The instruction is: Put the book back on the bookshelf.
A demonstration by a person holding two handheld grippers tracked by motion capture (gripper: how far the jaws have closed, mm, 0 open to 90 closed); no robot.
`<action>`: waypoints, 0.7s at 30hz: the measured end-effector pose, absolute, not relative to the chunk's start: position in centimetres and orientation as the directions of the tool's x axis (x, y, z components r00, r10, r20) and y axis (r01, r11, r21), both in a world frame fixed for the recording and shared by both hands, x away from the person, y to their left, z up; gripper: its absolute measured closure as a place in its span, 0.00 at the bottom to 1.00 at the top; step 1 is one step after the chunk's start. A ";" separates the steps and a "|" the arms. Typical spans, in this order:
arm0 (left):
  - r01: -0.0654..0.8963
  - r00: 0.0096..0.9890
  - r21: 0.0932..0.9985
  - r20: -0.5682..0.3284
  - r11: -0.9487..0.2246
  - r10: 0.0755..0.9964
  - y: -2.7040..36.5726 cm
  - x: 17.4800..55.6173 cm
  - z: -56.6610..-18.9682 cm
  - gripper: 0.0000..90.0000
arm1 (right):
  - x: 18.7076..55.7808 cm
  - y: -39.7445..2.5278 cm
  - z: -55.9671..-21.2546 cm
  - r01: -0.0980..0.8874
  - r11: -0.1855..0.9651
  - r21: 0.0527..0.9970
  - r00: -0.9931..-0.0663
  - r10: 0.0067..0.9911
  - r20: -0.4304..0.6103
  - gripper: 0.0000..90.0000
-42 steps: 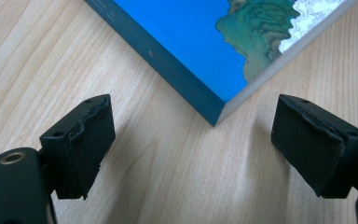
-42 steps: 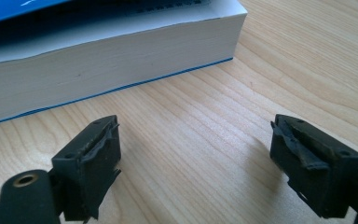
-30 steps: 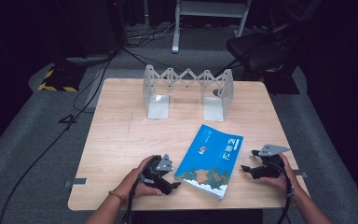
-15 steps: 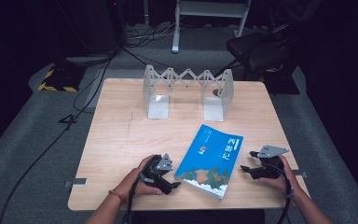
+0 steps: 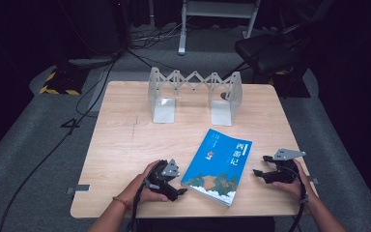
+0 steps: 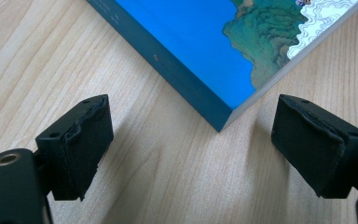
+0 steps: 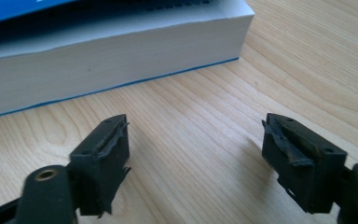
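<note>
Here, two open grippers flank a blue book lying flat on the worktop.

Nearest, the left gripper (image 5: 174, 186) sits just beside the book (image 5: 218, 164) at its near-left corner, jaws apart and empty, closer than the right gripper (image 5: 265, 169), likewise spread, facing the page edge. The book's long axis runs near-left to far-right, toward the far folding bookstand (image 5: 195, 94).

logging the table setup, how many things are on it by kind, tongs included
book: 1
rack: 1
tongs: 2, left and right, both open and clear of the book
total: 4
</note>
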State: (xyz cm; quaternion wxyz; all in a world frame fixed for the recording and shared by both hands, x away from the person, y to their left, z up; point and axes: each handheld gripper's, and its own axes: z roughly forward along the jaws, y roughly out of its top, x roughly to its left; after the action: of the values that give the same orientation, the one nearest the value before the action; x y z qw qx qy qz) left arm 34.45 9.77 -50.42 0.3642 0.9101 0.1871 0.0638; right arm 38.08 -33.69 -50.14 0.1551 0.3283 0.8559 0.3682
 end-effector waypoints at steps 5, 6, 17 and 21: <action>0.296 0.921 0.687 -0.021 -0.663 0.389 9.8 34.4 -50.4 0.15 | 37.5 -32.1 -49.8 0.420 0.546 0.725 -0.754 0.655 -0.056 0.27; 0.297 0.921 0.687 -0.021 -0.663 0.390 9.8 34.4 -50.4 0.15 | 37.4 -31.5 -49.7 0.412 0.555 0.723 -0.764 0.642 -0.057 0.27; 0.298 0.920 0.687 -0.022 -0.662 0.392 9.8 34.4 -50.4 0.15 | 36.3 -29.2 -49.2 0.364 0.585 0.724 -0.809 0.584 -0.065 0.30; 0.298 0.920 0.687 -0.022 -0.662 0.392 9.8 34.4 -50.4 0.15 | 36.4 -29.2 -49.4 0.368 0.604 0.707 -0.818 0.572 -0.064 0.30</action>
State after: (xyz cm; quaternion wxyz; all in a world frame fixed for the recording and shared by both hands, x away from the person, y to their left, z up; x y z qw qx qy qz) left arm 34.38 9.78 -50.43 0.3646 0.9094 0.1898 0.0642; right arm 36.38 -29.23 -49.36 0.1433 0.2659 0.8840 0.3567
